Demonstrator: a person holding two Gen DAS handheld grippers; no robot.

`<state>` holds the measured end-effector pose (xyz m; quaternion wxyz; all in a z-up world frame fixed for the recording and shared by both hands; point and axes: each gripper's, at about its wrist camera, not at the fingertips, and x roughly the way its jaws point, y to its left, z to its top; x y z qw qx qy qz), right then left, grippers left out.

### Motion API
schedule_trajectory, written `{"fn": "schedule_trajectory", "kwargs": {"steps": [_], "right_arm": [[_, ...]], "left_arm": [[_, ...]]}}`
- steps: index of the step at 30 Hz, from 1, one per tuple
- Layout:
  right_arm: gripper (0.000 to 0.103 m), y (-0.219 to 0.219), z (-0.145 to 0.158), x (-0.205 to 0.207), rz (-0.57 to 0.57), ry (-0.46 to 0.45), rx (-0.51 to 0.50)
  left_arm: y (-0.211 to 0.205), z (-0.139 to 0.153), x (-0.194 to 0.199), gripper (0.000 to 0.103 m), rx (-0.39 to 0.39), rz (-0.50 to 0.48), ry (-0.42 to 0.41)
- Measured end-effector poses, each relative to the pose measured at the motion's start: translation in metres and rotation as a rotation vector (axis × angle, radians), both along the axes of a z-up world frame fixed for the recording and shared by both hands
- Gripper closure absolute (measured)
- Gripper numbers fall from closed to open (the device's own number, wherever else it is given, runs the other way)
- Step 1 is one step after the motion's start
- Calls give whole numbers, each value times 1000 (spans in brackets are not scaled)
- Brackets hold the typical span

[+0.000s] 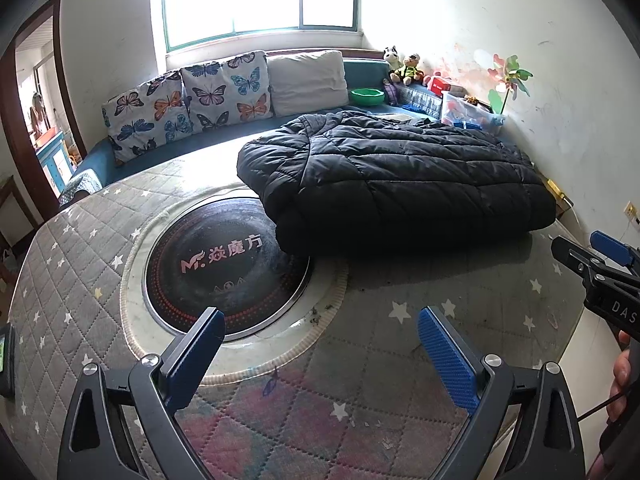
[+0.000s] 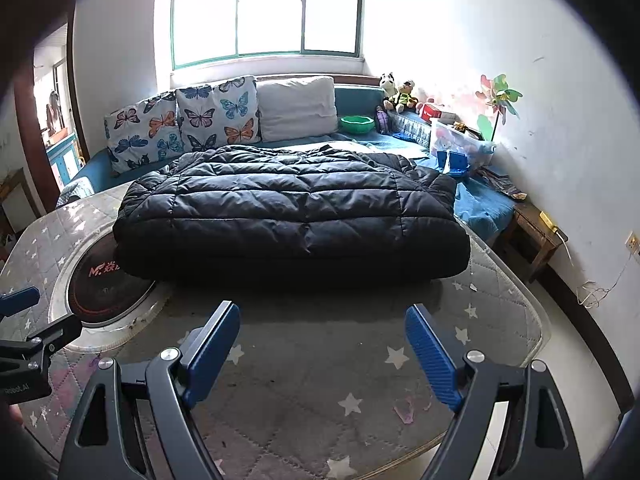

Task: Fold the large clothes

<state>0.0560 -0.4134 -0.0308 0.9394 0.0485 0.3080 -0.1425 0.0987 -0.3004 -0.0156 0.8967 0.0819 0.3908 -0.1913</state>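
A black quilted puffer jacket (image 1: 396, 184) (image 2: 292, 216) lies folded into a thick rectangle on the far part of the table (image 1: 372, 340), its left corner over the round black hob (image 1: 224, 264). My left gripper (image 1: 320, 320) hovers open over the near table surface, well short of the jacket, nothing between its blue pads. My right gripper (image 2: 322, 318) is likewise open and empty, in front of the jacket's near edge. In the left wrist view the right gripper (image 1: 592, 248) enters from the right edge; in the right wrist view part of the left gripper (image 2: 20, 300) shows at the left edge.
The table wears a grey star-patterned quilted cover (image 2: 360, 360). Behind it runs a blue sofa with butterfly cushions (image 1: 188, 100), a white pillow (image 1: 308, 80), a green bowl (image 1: 367, 96), plush toys and a plastic box (image 1: 468, 110). A wooden stool (image 2: 532, 236) stands at right by the wall.
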Motion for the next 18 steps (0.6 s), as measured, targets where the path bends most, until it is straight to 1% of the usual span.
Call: {"fn": "schedule_trajectory", "kwargs": {"steps": [18], "right_arm": [[10,1,1,-1,3,-4,-5]], "left_arm": [[1,1,-2,0,0,-3,-6]]}}
